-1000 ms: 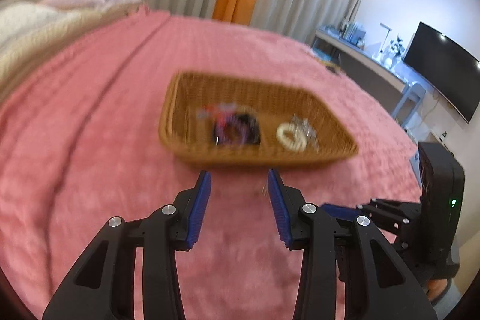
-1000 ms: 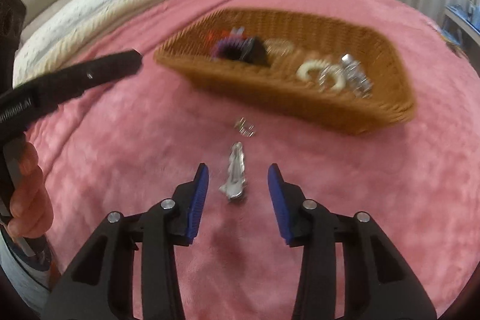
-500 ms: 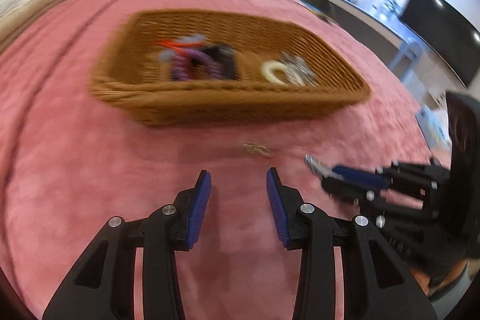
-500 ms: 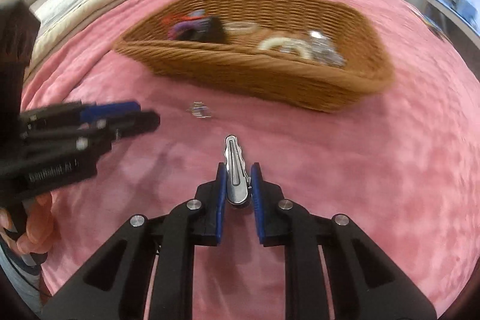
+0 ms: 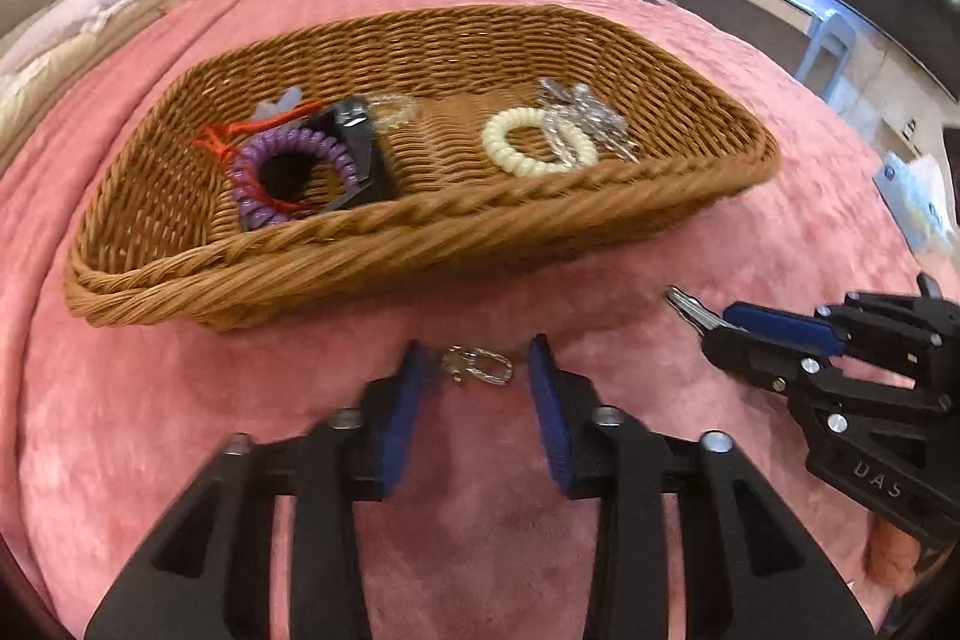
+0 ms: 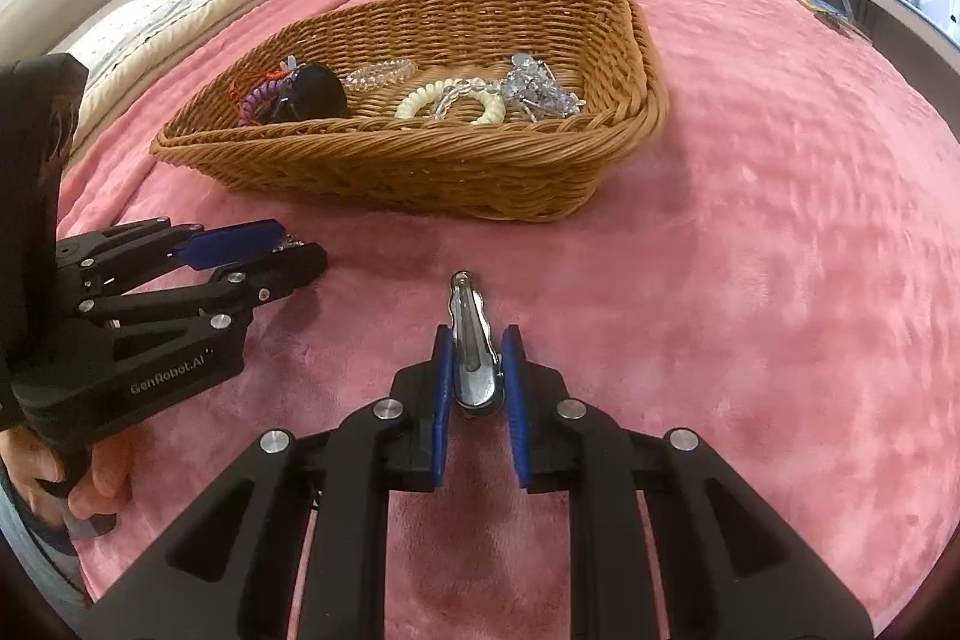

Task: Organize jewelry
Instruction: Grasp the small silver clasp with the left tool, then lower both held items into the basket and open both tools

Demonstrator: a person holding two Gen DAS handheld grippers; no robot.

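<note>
Right gripper (image 6: 477, 376) pinching a silver metal hair clip (image 6: 471, 340) above pink plush blanket (image 6: 750, 280). Left gripper (image 5: 477, 370) spread around a small silver clasp (image 5: 480, 364), near brown woven wicker basket (image 5: 420, 232).

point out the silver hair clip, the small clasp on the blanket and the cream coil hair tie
silver hair clip (image 6: 474, 346), right wrist view, mid body
small clasp (image 5: 480, 363), left wrist view, centre
cream coil hair tie (image 5: 510, 148), left wrist view, left arc

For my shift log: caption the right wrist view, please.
Right gripper clamps a silver hair clip above the pink blanket, short of the wicker basket.
</note>
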